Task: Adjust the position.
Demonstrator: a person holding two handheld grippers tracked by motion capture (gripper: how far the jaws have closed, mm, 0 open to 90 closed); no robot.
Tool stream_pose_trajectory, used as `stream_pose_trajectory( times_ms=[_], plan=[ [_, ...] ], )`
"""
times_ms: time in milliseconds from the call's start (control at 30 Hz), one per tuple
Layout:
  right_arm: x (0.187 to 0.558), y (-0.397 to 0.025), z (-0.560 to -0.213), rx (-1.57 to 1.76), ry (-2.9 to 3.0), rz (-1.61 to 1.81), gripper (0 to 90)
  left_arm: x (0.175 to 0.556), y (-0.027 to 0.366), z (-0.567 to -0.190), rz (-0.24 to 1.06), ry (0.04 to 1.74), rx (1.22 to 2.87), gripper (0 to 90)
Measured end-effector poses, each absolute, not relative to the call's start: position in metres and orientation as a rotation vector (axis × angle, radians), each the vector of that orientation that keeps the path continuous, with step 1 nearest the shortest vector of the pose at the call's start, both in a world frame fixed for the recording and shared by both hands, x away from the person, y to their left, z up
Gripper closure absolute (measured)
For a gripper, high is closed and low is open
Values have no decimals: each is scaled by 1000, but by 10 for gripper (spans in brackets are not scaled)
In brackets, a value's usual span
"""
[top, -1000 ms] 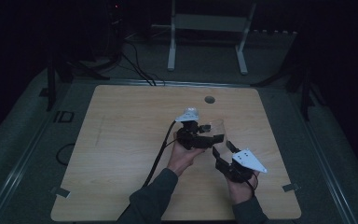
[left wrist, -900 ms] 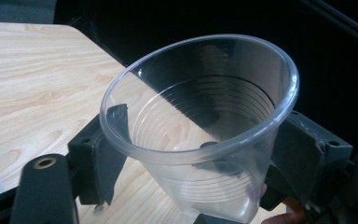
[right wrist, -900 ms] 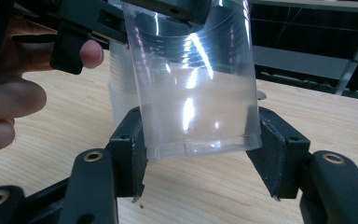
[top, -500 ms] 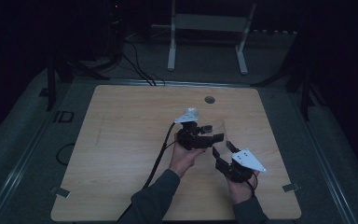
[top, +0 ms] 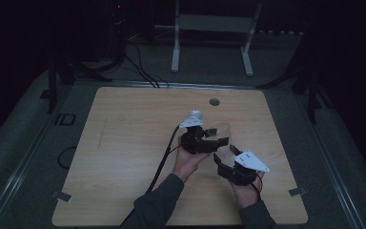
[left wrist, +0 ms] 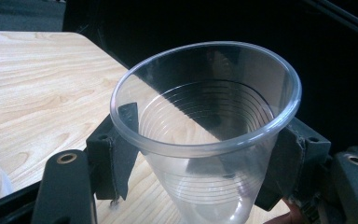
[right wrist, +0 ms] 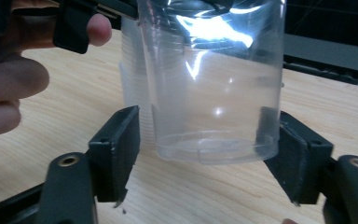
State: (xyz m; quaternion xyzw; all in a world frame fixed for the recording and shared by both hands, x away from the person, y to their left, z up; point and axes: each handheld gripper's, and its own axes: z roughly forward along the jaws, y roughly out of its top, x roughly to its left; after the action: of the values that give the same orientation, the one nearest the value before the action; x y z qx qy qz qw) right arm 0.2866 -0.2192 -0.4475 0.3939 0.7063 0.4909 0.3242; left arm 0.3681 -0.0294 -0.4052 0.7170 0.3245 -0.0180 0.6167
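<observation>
The clear plastic cup (left wrist: 205, 135) sits upright between the jaws of my left hand-held gripper (top: 208, 139), held above the table (top: 124, 157) near its middle, a little toward my right; in the left gripper view its round rim faces the camera, and both black pads press against its wall just below that rim, so this gripper is clamped on the cup; in the right gripper view the same cup (right wrist: 214, 84) hangs with its ribbed base clear of the wood, and a second clear cup (right wrist: 133, 93) stands just behind it, though I cannot tell whether the two touch; my right hand-held gripper (top: 224, 164) is spread wide, its jaws either side of the cup's base; whether the right-hand pad touches the wall I cannot tell, while the left-hand one stands apart from it; my left hand (top: 188, 164) grips its tool from below, my right hand (top: 245, 188) lies nearer my body; a cable (top: 164, 160) trails from the left gripper back across the table; a small round hole (top: 214, 101) marks the far side of the wood.
</observation>
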Motion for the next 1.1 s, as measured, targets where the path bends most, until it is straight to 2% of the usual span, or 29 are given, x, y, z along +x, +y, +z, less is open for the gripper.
stream_pose_trajectory(
  times_ms=[200, 533, 767, 1100],
  plan=[
    [289, -223, -443, 1037, 1887, 1311, 242, 366, -29, -404, 6, 738, 1681, 313],
    [297, -223, -438, 1008, 1998, 1301, 252, 359, -33, -404, 139, 700, 1790, 312],
    [301, -221, -443, 1024, 2031, 1293, 308, 351, -39, -403, 241, 655, 1867, 307],
    [301, -221, -447, 1024, 2033, 1307, 406, 348, -41, -402, 249, 646, 1864, 292]
  ],
)
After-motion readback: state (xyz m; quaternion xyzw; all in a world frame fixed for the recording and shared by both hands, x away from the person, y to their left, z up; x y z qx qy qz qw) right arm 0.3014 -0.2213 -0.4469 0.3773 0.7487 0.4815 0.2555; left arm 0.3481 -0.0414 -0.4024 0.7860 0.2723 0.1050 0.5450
